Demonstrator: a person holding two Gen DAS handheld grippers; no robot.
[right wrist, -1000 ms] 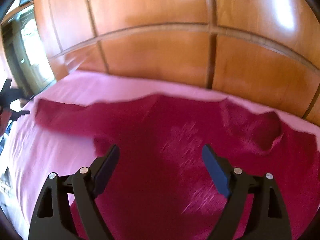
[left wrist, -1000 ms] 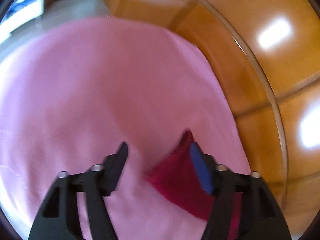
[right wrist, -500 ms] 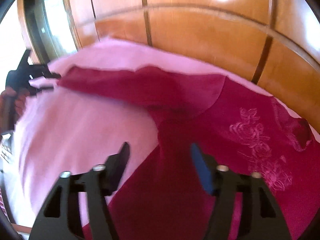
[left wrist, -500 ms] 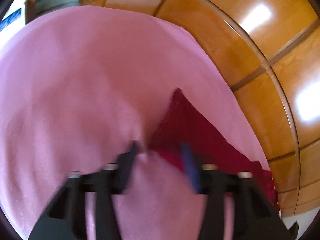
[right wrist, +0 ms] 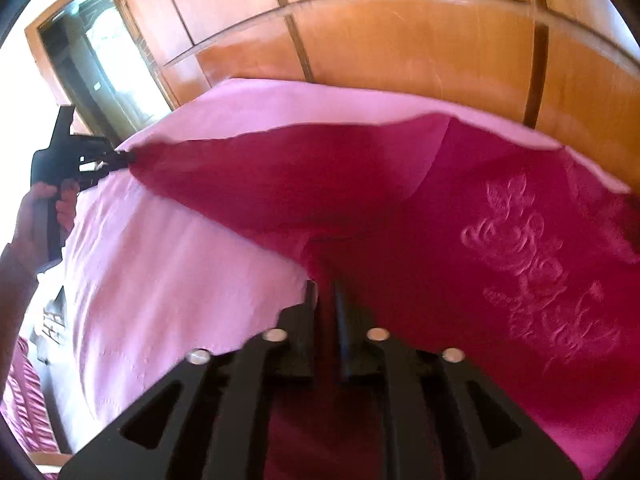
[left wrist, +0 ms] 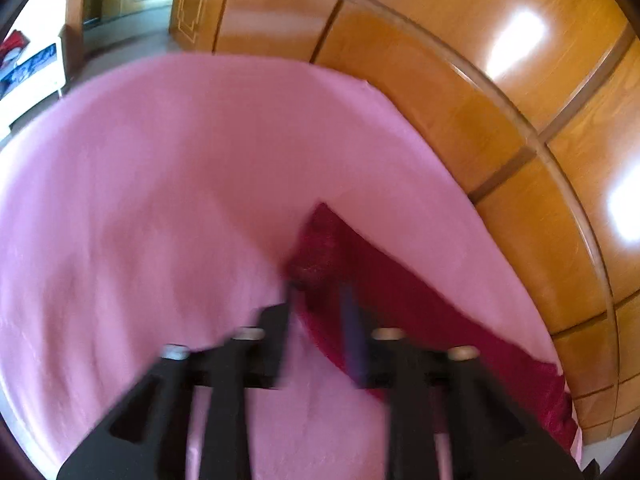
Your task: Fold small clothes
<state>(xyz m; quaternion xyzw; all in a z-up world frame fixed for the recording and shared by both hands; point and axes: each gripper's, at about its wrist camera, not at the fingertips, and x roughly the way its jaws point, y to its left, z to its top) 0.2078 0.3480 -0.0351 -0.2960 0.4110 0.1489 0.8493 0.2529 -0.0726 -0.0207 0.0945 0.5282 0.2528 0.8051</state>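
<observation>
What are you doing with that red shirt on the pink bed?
A person is starting to fold the red shirt on the pink sheet. The left gripper has the sleeve tip between its fingers and stretches it out. The right gripper has just been closing and pinches the shirt near the armpit.

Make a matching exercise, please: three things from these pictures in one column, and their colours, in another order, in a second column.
Things:
1. garment
2. bed cover
3. wall panels

Colours:
A. light pink
B. glossy orange-brown
C. dark red

Pairs: 1-C, 2-A, 3-B
</observation>
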